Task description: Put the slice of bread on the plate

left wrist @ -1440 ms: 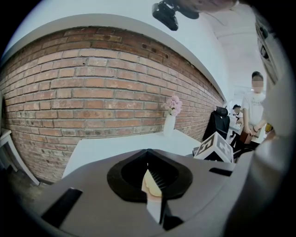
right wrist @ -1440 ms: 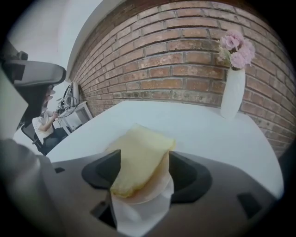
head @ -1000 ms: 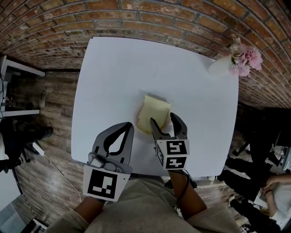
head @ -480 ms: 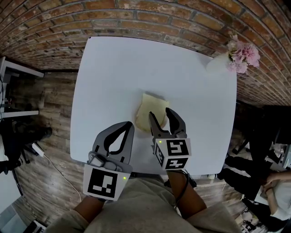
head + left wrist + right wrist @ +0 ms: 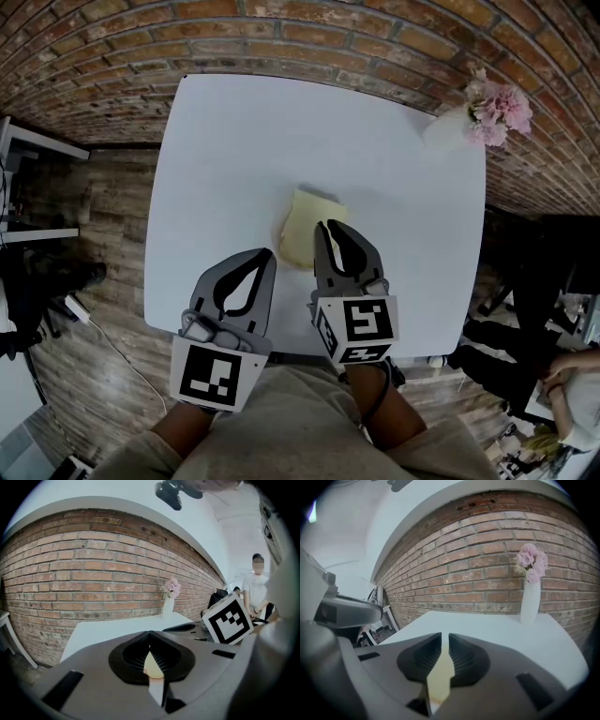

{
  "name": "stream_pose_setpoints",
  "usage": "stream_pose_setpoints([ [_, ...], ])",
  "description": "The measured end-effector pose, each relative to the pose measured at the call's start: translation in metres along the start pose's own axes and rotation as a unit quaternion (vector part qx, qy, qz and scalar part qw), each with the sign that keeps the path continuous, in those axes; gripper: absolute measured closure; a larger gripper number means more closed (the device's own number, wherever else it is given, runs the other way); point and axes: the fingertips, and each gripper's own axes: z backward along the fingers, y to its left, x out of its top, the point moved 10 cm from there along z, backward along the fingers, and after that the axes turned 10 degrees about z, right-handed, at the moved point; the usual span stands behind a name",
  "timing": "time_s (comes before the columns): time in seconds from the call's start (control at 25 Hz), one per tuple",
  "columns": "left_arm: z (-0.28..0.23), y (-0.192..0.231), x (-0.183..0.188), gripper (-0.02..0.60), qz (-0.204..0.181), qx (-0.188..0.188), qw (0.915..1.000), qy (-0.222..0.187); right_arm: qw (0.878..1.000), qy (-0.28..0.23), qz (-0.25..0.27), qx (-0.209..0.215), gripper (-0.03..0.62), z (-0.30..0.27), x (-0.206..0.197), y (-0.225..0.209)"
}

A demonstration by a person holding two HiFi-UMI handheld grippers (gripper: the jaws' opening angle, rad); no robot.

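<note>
Since before, right gripper (image 5: 330,231) rose; jaws closing, pinching bread slice (image 5: 300,234) edgewise, likely to lift it off table (image 5: 225,141); left gripper (image 5: 265,258) pressed together, idle.

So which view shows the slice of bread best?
Head view: the slice of bread shows most of its face, the right claw closing on it. Right gripper view gives only an edge-on strip between the jaws; left gripper view a pale sliver, perhaps it.
</note>
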Motion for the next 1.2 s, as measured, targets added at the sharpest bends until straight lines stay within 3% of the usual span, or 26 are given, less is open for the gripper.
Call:
stream_pose_setpoints([
  [0.32,0.004,-0.003,0.001,0.571,-0.004,-0.006,1.0,-0.003,0.998,-0.042,0.035,-0.02,0.585,0.019,0.024,0.007],
  [0.8,0.009,-0.014,0.005,0.571,-0.001,-0.02,0.9997,-0.012,0.993,-0.108,0.053,-0.013,0.586,0.063,0.051,0.017],
  [1.2,0.008,-0.026,0.005,0.571,-0.001,-0.036,0.9992,-0.015,0.99,-0.121,0.07,-0.021,0.586,0.097,0.057,0.029],
])
